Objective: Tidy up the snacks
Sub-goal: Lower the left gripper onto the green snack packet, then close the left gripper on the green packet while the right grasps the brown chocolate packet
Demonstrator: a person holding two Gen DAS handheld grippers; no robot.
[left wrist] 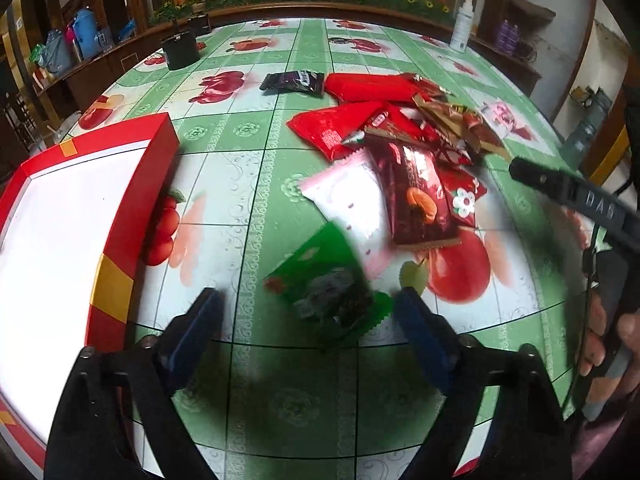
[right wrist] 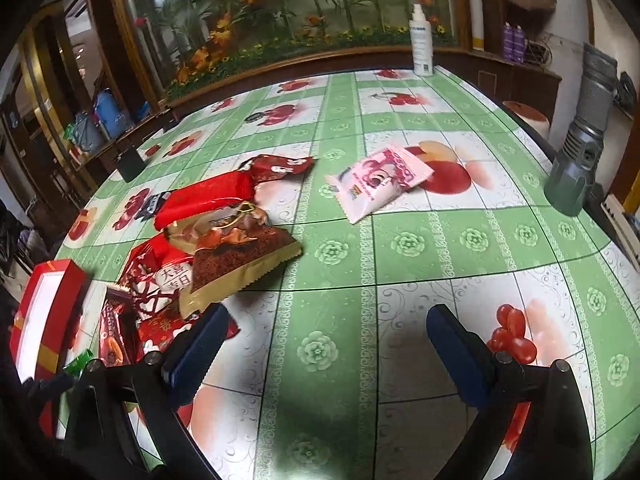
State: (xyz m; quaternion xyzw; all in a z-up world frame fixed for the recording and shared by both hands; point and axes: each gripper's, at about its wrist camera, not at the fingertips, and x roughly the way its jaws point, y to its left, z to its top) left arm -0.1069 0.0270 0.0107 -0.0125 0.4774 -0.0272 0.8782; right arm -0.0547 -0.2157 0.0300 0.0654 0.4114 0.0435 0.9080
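A blurred green snack packet lies between the fingers of my left gripper. The jaws stand open: its right end is close to the right pad and the left pad is clear of it. Left of it stands a red box with a white inside. Beyond is a pile of snacks: a dark red nut packet, a white packet, red packets and a black one. My right gripper hangs open over bare tablecloth, right of the pile. A pink packet lies apart, further back.
A black holder and a white spray bottle stand at the table's far edge. A grey metal cylinder stands at the right edge. A hand holds the right gripper. The tablecloth is green with a fruit print.
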